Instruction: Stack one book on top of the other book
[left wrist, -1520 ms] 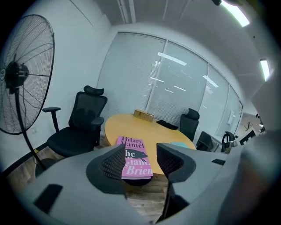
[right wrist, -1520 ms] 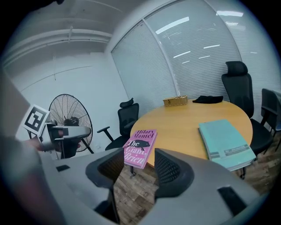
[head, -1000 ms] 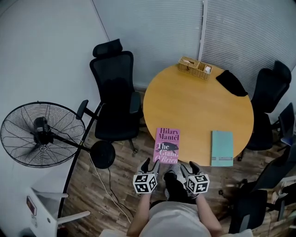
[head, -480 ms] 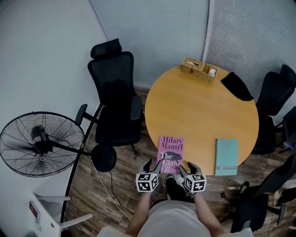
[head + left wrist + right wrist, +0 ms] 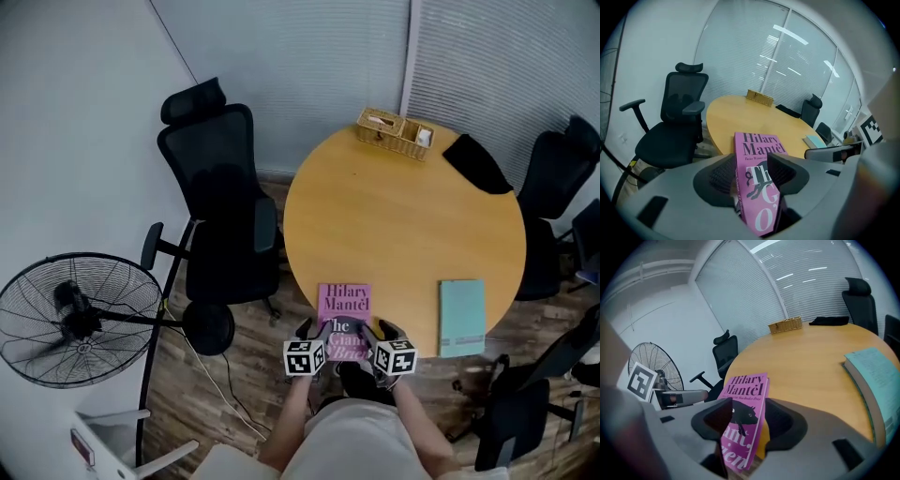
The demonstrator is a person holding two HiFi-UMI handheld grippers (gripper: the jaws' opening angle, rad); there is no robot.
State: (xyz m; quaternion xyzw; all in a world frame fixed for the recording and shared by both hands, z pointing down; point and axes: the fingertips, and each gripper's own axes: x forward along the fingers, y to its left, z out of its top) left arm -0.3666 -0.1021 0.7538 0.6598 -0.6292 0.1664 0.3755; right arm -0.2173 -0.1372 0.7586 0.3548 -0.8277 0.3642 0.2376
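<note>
- At the near rim of the round table (image 5: 403,216), the pink book (image 5: 344,307) lies flat, its near end overhanging.
- The teal book (image 5: 462,314) lies well to its right; neither rests on the other, so the stack remains to be made.
- The left gripper (image 5: 314,330) and right gripper (image 5: 377,332) both straddle the pink book's near end with jaws wide, not clamped.
- Bare tabletop lies between the books; the basket (image 5: 394,133) stands far off.

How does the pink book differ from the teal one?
The pink book has large title lettering; the teal book looks plain. The pink book sits between the open jaws of the left gripper and right gripper; the teal book lies untouched to its right. Both lie flat at the near edge of the round table.
</note>
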